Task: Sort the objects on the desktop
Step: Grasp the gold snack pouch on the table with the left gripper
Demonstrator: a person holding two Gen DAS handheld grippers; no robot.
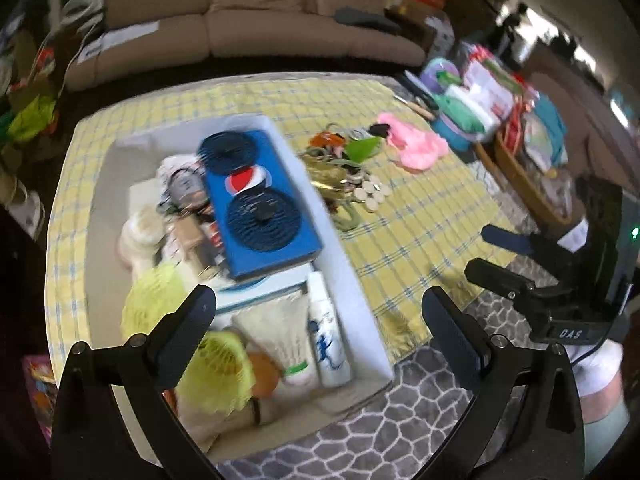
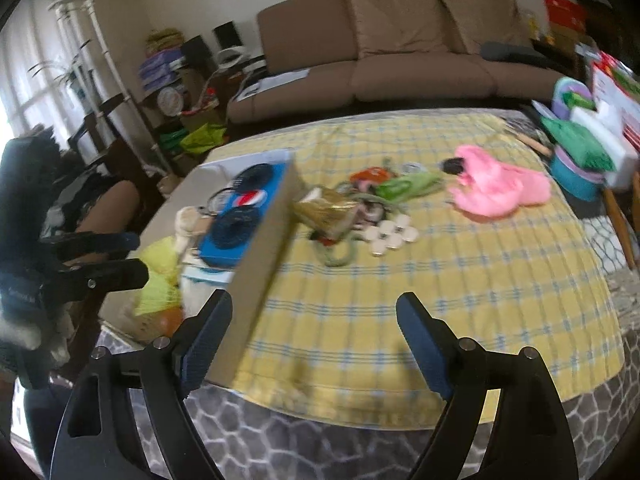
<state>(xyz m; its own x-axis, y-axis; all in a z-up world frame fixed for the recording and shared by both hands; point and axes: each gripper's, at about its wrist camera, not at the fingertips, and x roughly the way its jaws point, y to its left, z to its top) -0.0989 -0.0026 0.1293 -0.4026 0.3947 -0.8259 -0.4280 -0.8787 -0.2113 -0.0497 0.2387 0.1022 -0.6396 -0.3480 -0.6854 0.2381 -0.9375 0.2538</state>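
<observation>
Both my grippers hung empty above the near edge of the tabletop, jaws spread wide on each. Left gripper (image 1: 320, 332) sat over the box (image 1: 344, 248), right gripper (image 2: 316, 340) over bare yellow checked cloth (image 2: 460, 280) just right of the box wall.

The box was a shallow white cardboard tray at the left side of the tabletop, already crowded, so I judged it to be the sorting bin. Inside: a flat blue rectangular speaker-like thing (image 1: 260, 200) with two dark round grilles lying across the top, a smooth white bottle (image 1: 328, 340) on its side against the right wall, a feathered shuttlecock (image 1: 280, 336) beside it, and soft yellow foam netting (image 1: 224, 372) at the near corner. Other bits under the blue thing were too blurred to name.

Still unsorted, a loose heap (image 2: 352, 208) just beside the box's right wall toward the middle: something gold and crinkly, green cord, a cluster of small round white discs (image 2: 390, 234). Fluffy pink cloth (image 2: 500, 188) lay well apart toward the far right corner.

Spread jaws suggested a pick from the heap was next; tangled cord could drag neighbours.
</observation>
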